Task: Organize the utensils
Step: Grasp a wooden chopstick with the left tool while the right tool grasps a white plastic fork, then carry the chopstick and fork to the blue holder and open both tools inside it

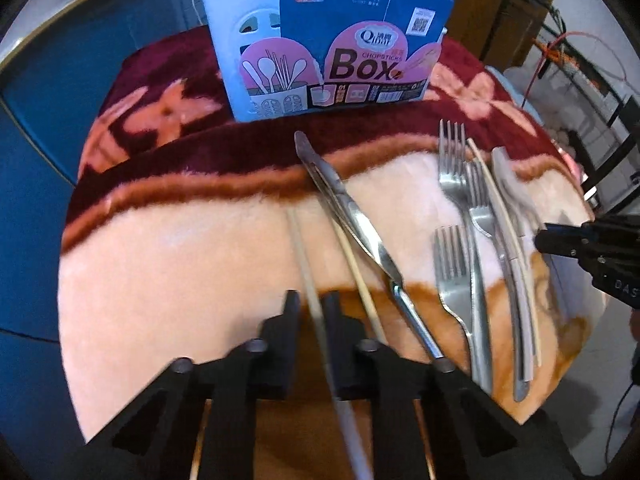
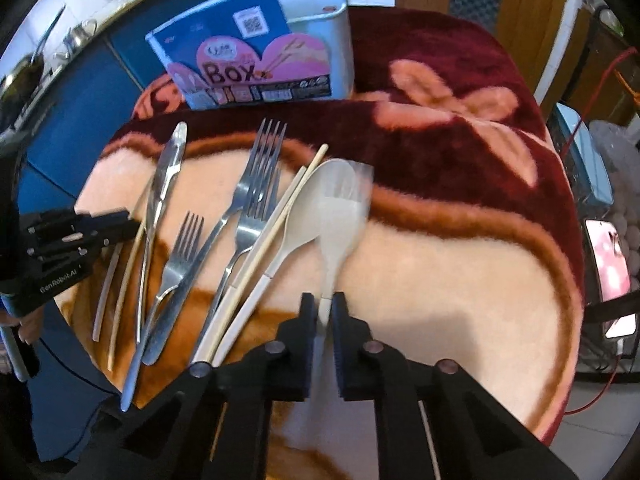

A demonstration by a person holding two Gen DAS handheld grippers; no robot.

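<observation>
A pale blue chopsticks box [image 1: 320,56] stands upright at the far side of the blanket-covered table [image 1: 180,248]; it also shows in the right wrist view [image 2: 256,60]. My left gripper [image 1: 313,304] is shut on a pale chopstick [image 1: 304,264]. My right gripper [image 2: 325,304] is shut on the handle of a white spoon [image 2: 338,220], which looks blurred. Between them lie a table knife [image 1: 352,220], three forks [image 1: 456,268], a second white spoon [image 2: 308,208] and more chopsticks [image 2: 276,232].
The right gripper's body [image 1: 592,248] enters the left view at the right edge. The left gripper's body [image 2: 68,240] sits at the left of the right view. A phone [image 2: 612,256] lies off the table's right side. Blue cabinets [image 1: 60,100] stand behind.
</observation>
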